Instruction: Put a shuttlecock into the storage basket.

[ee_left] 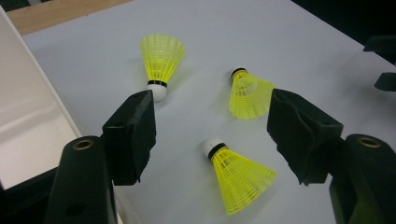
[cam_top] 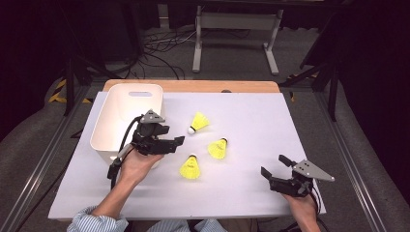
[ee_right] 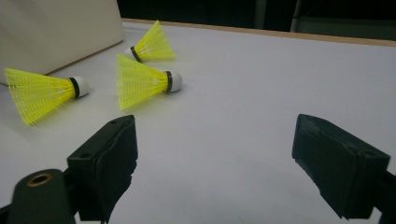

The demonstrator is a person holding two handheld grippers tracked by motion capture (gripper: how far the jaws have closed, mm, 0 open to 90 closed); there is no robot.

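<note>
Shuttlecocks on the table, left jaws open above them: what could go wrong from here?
1. The left gripper hangs open over the nearest shuttlecock; closing on its mesh skirt could crush it.
2. That shuttlecock lies on its side, so a nudge from one jaw could roll it away.
3. The white bin stands close beside the left hand, so a swing toward it might bump its wall.

Lab: white test table [cam_top: 241,193], floor cables [cam_top: 159,53], metal frame [cam_top: 232,29].

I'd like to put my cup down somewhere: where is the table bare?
Bare: the far right stretch of the white table, beyond the right gripper, and the near strip between both hands. Crowded: the middle, where three yellow shuttlecocks lie beside the left gripper and white bin.
</note>
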